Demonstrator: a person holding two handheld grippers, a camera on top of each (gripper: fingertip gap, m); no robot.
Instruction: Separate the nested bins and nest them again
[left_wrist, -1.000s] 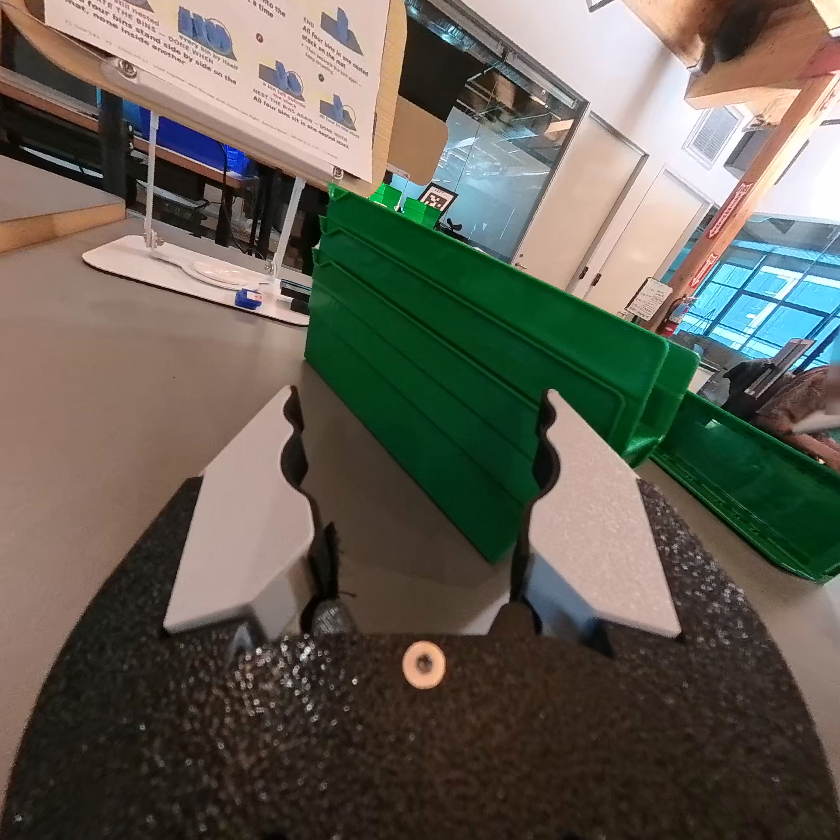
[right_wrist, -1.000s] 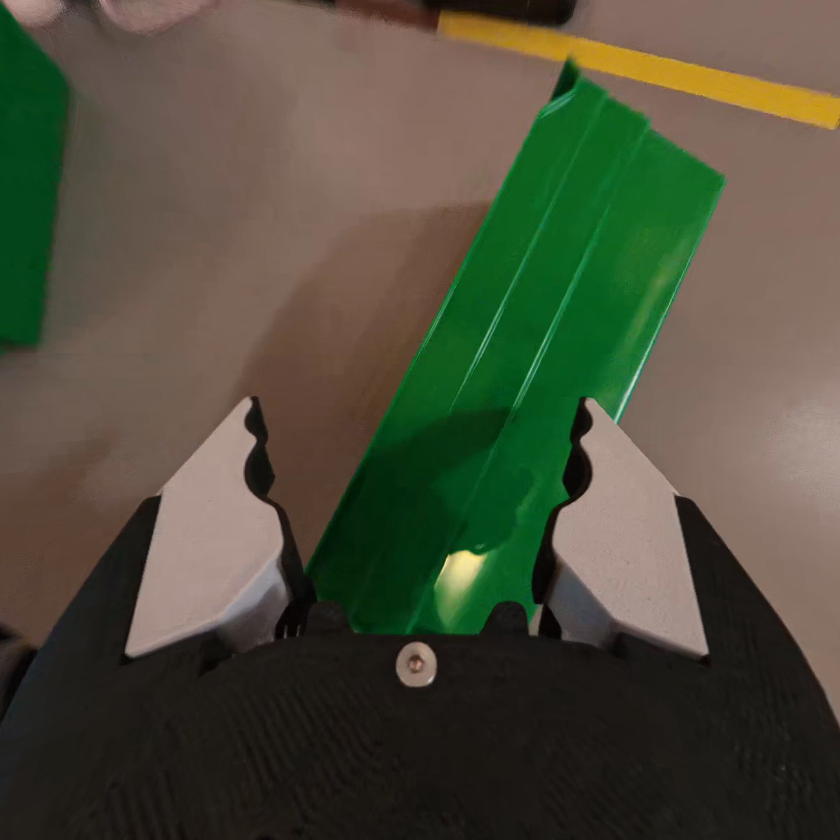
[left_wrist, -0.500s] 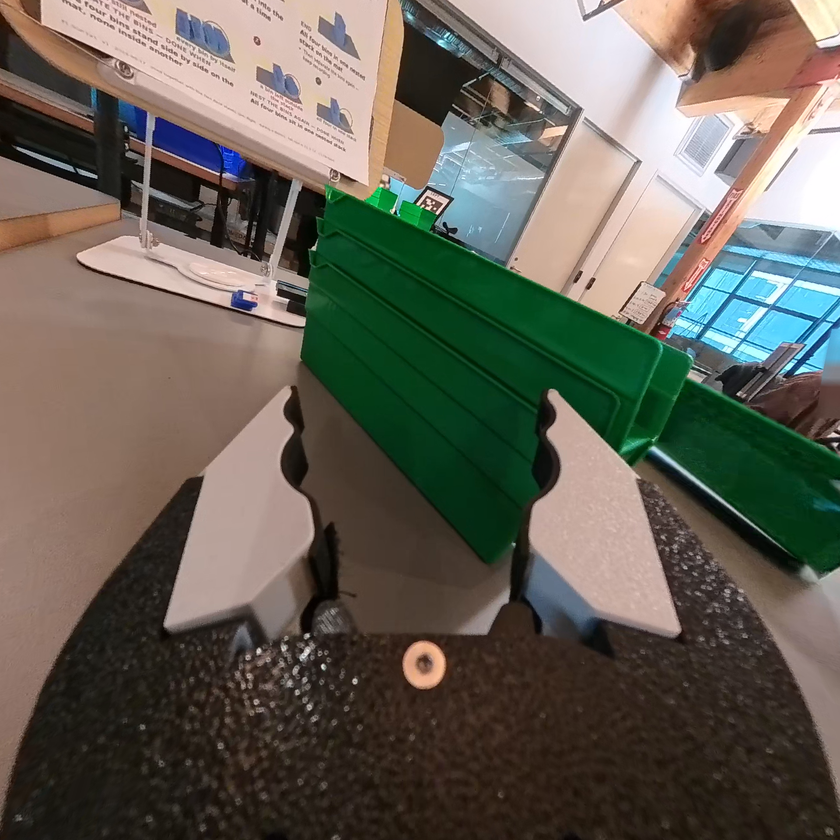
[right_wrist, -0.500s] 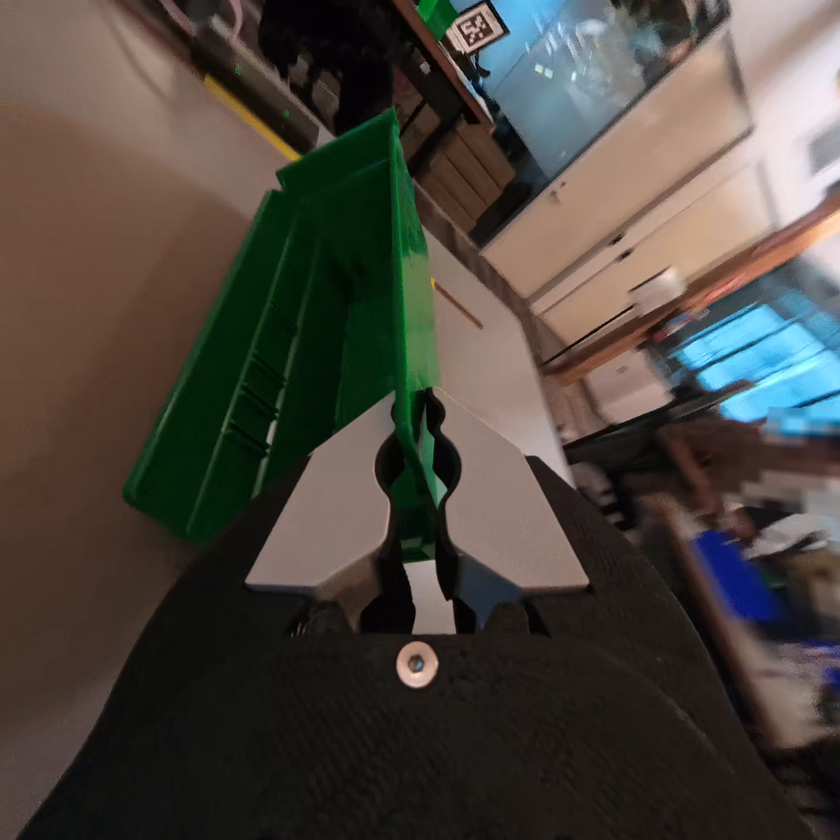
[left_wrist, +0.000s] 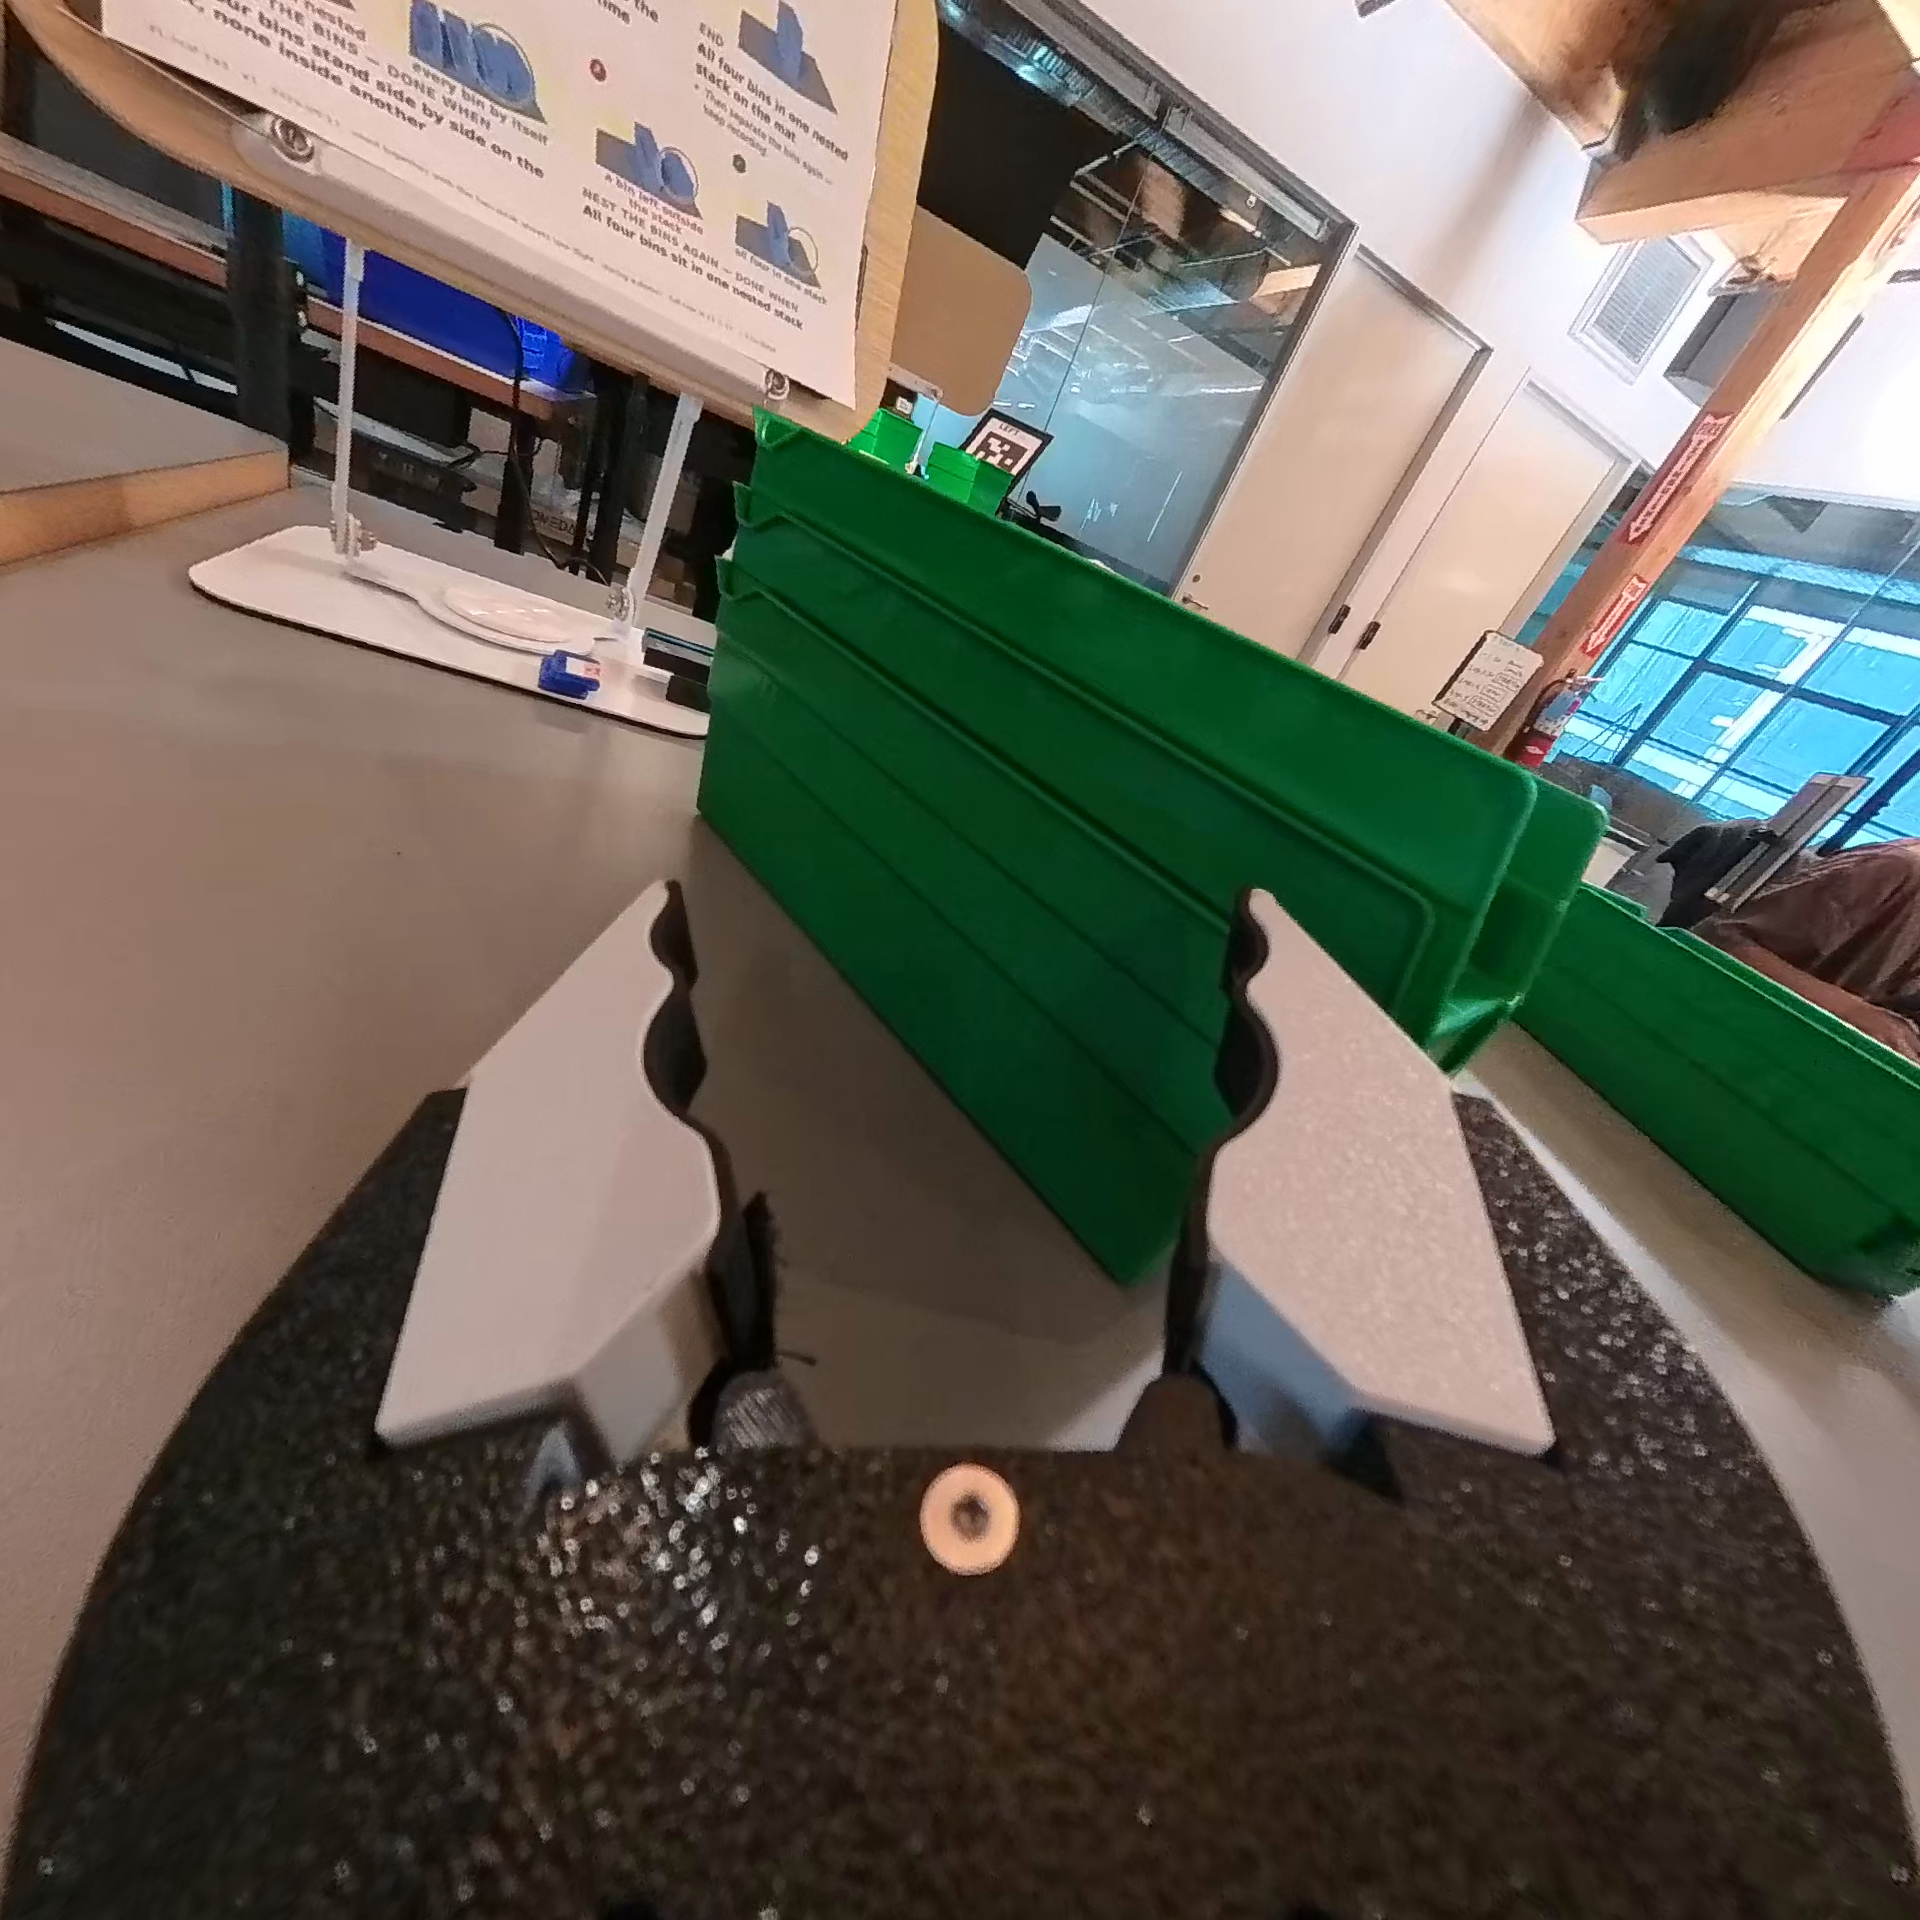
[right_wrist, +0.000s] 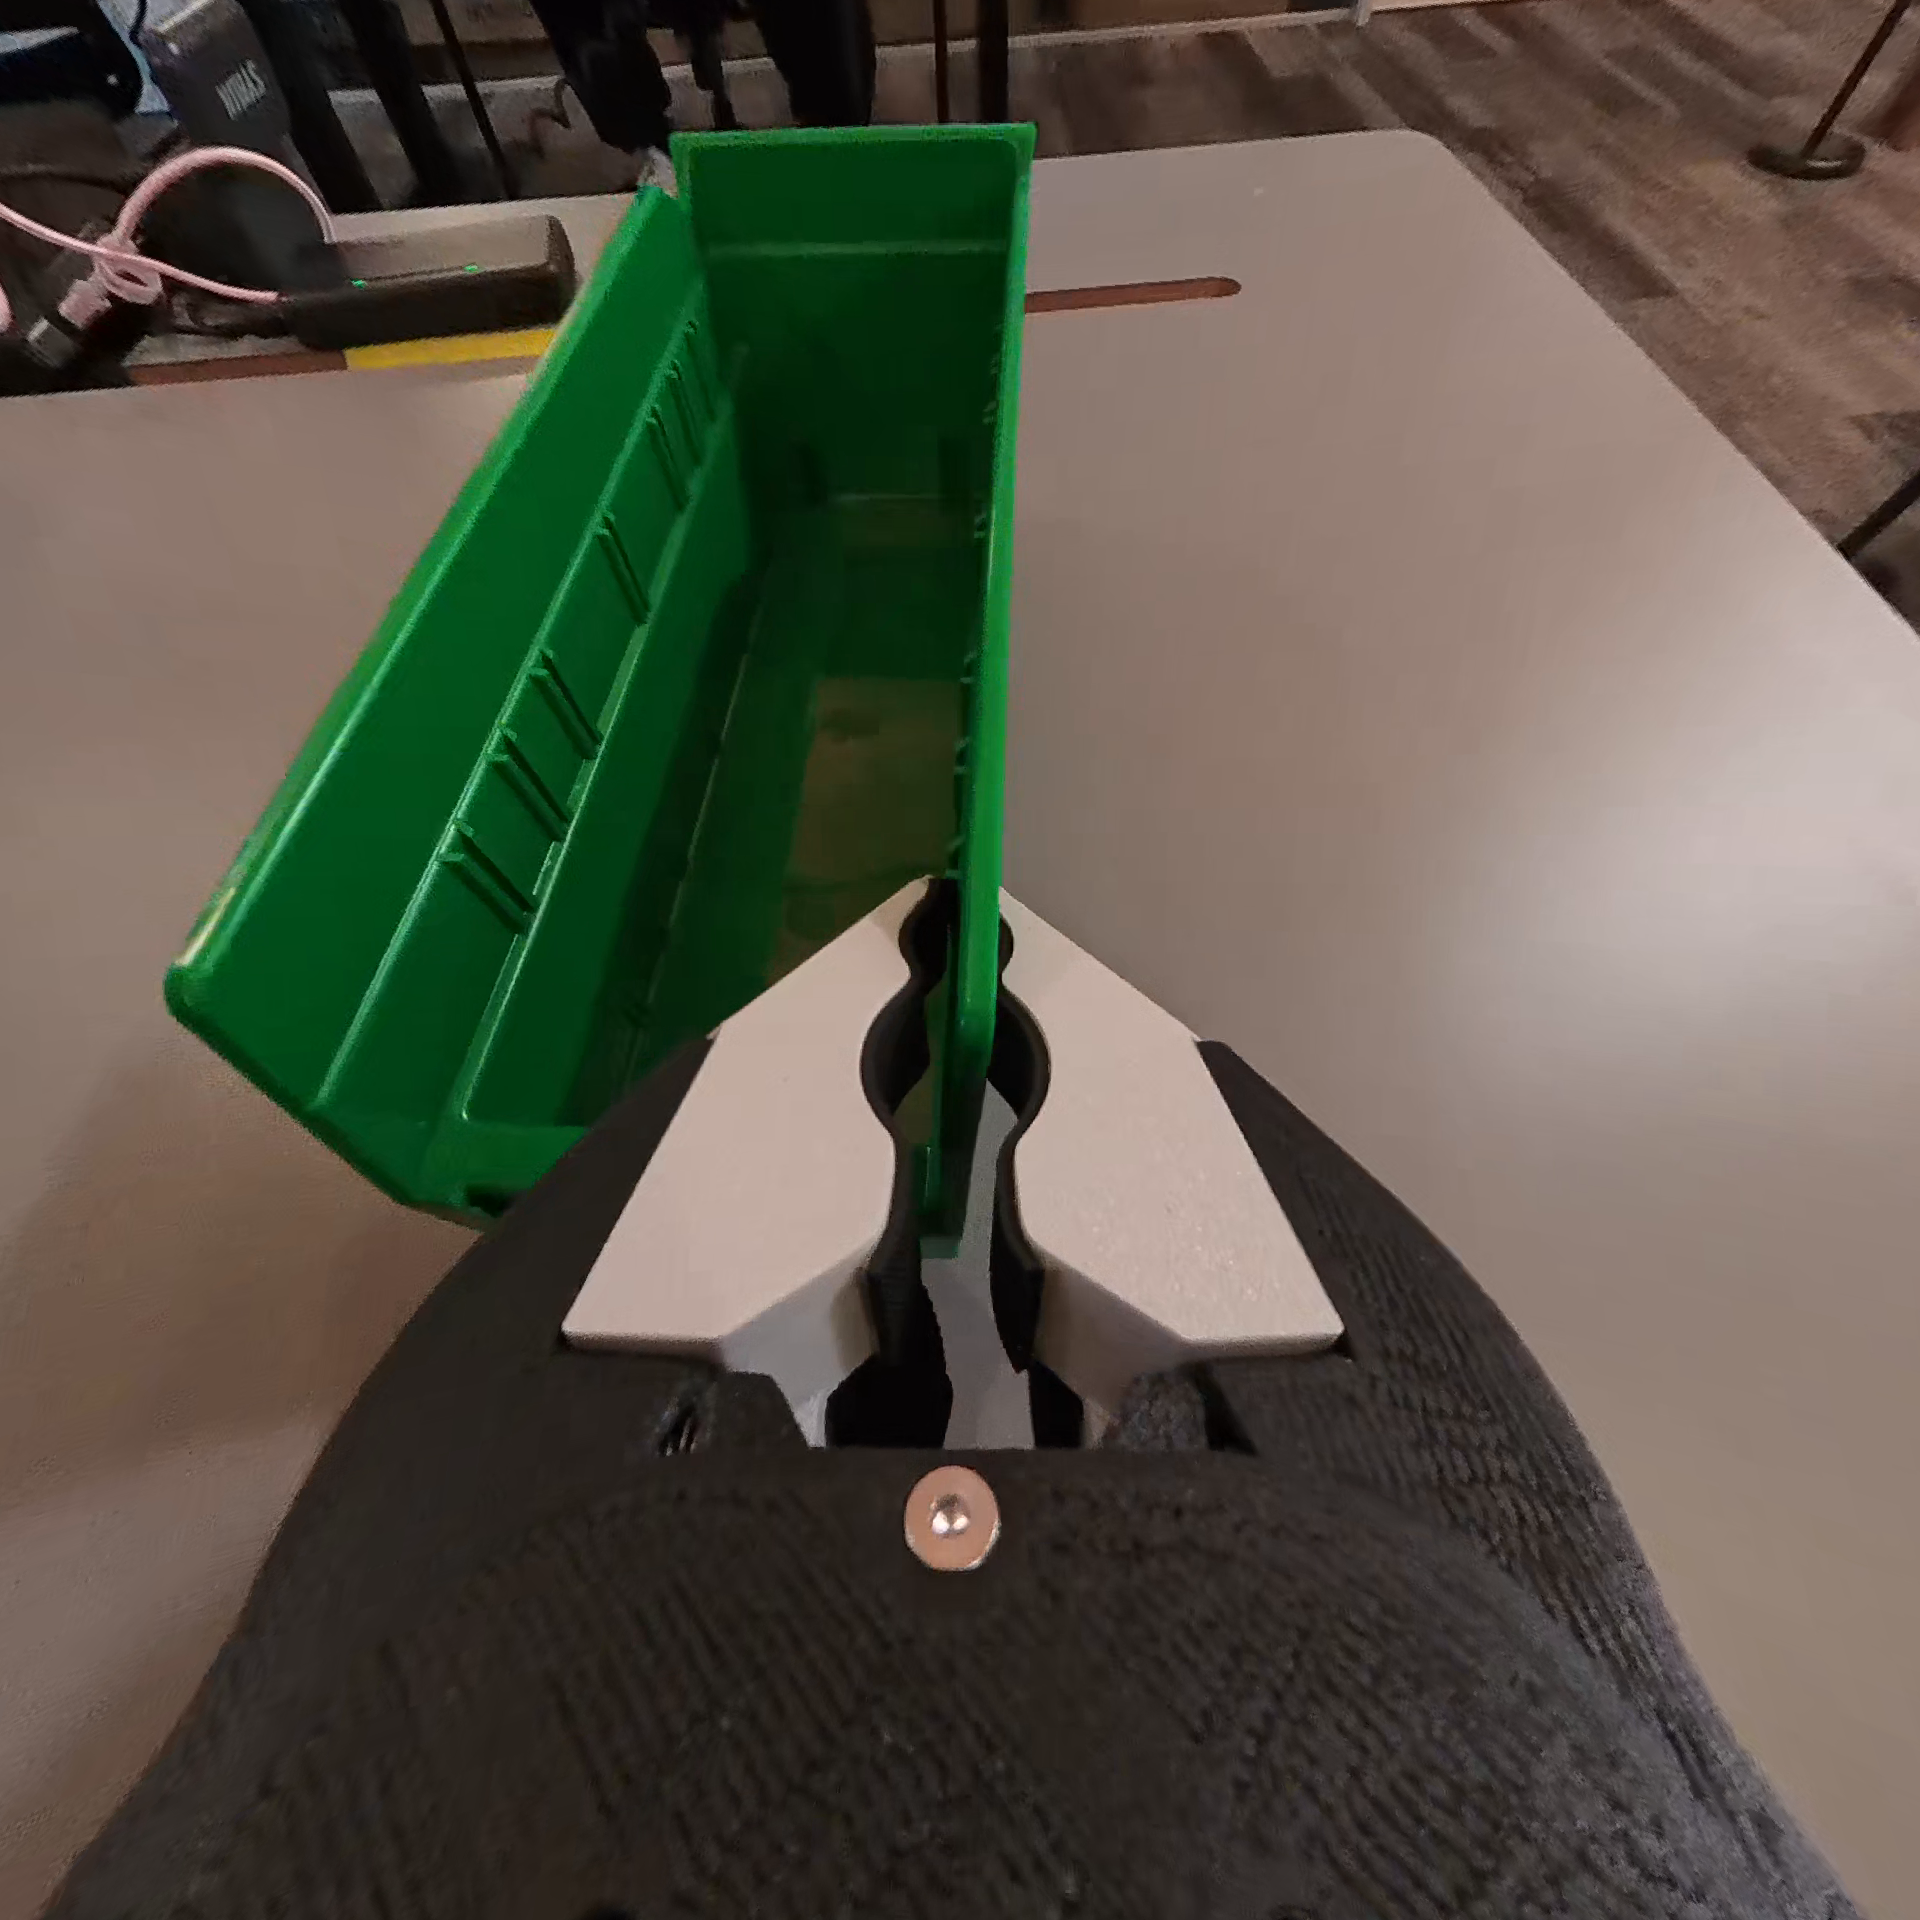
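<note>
- Right gripper (right_wrist: 951, 1049): fingers clamped on the near wall of a long green plastic bin (right_wrist: 582, 748), tilted off the grey surface (right_wrist: 1455, 727); long axis runs straight away.
- Left gripper (left_wrist: 961, 1049): fingers wide apart, empty; nested green bin stack (left_wrist: 1039, 883) just ahead-right.

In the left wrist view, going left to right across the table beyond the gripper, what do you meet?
White sign stand base → small blue block → stack of nested green bins → separate green bin.
</note>
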